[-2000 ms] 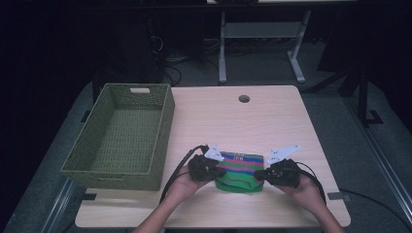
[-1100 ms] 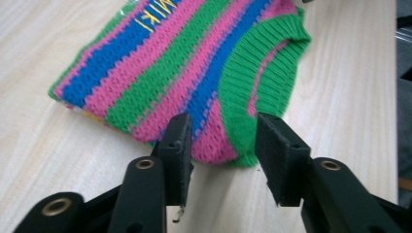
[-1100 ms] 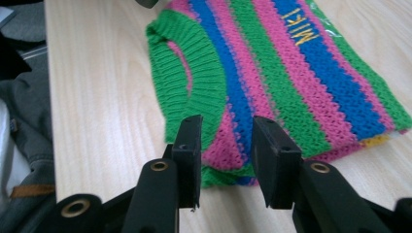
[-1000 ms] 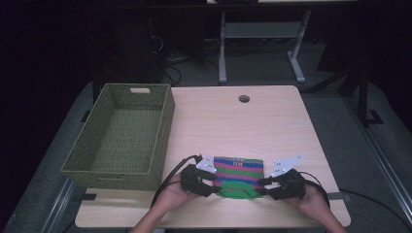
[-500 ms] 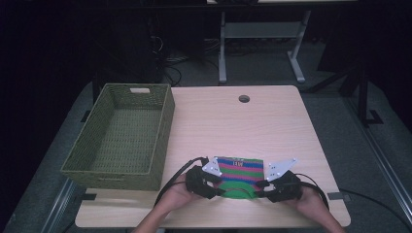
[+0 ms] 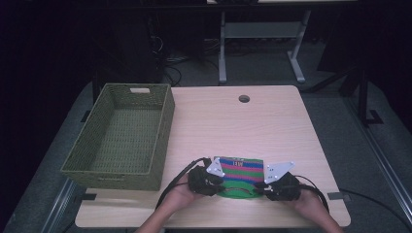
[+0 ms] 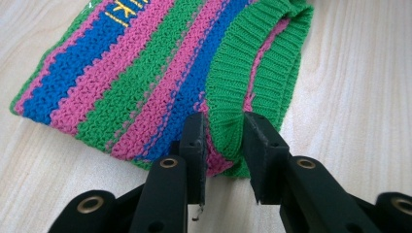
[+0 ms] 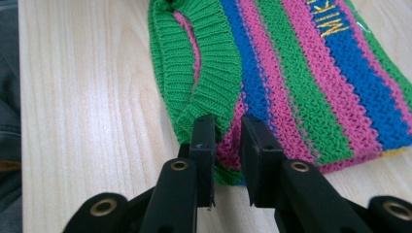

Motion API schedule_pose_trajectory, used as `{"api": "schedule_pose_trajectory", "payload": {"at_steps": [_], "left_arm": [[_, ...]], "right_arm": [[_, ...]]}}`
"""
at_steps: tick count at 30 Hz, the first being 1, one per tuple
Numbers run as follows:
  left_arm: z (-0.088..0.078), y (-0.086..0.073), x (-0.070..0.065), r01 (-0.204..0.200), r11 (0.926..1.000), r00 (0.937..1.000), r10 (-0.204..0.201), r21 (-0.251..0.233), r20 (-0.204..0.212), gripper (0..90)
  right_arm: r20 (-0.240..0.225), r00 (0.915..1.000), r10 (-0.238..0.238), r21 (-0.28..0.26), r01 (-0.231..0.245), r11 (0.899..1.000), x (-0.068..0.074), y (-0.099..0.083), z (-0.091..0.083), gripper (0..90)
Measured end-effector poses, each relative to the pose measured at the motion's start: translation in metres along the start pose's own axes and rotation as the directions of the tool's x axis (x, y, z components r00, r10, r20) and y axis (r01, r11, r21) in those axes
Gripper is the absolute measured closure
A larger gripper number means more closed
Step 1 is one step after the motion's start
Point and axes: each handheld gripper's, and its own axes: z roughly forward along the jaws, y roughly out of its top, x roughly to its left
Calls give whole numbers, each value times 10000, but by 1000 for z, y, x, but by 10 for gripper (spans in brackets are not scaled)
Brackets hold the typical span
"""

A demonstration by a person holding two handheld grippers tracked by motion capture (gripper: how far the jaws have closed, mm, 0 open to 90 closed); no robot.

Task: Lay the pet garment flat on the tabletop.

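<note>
A knitted piece (image 6: 240,169) in green, pink and blue stripes, with yellow lettering, lies flat near the table's front edge. Its green ribbed band (image 7: 243,63) faces the person. My left gripper (image 6: 219,184) is shut on the band's left corner; the left gripper view shows the green rib (image 7: 226,131) pinched between the black jaws. My right gripper (image 6: 261,187) is shut on the band's other corner, where ribbing (image 8: 214,104) and pink knit (image 8: 228,145) sit between the jaws. A hand holds each gripper from below.
An empty green woven basket (image 6: 164,127) stands on the left part of the wooden table (image 6: 233,131). A round cable hole (image 6: 244,98) sits at the table's back middle. Cables trail from both grippers toward the front edge.
Both grippers have drawn back toward the person, and the knitted piece has come with them and now lies flatter. Over the last half second they barely moved.
</note>
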Motion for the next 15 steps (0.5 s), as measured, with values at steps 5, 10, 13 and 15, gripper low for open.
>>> {"api": "schedule_pose_trajectory", "payload": {"at_steps": [5, 10, 13, 15], "left_arm": [[-2, -1, 3, 172, 9997, 9995, -168, -162, 251, 750], [-6, -3, 6, 334, 9988, 9989, -322, -365, 337, 795], [-8, -4, 6, 461, 9979, 9983, -444, -459, 373, 818], [-10, -4, 6, 428, 9980, 9984, -409, -472, 396, 828]], "right_arm": [[-263, 9990, 363, -29, -364, 9993, -5, -1, -2, 800], [-762, 9933, 867, -239, -887, 9958, -6, 0, -6, 842], [-778, 9944, 721, -208, -739, 9970, -7, -1, -7, 863], [-889, 9925, 839, -230, -862, 9960, -7, -1, -7, 868]]}}
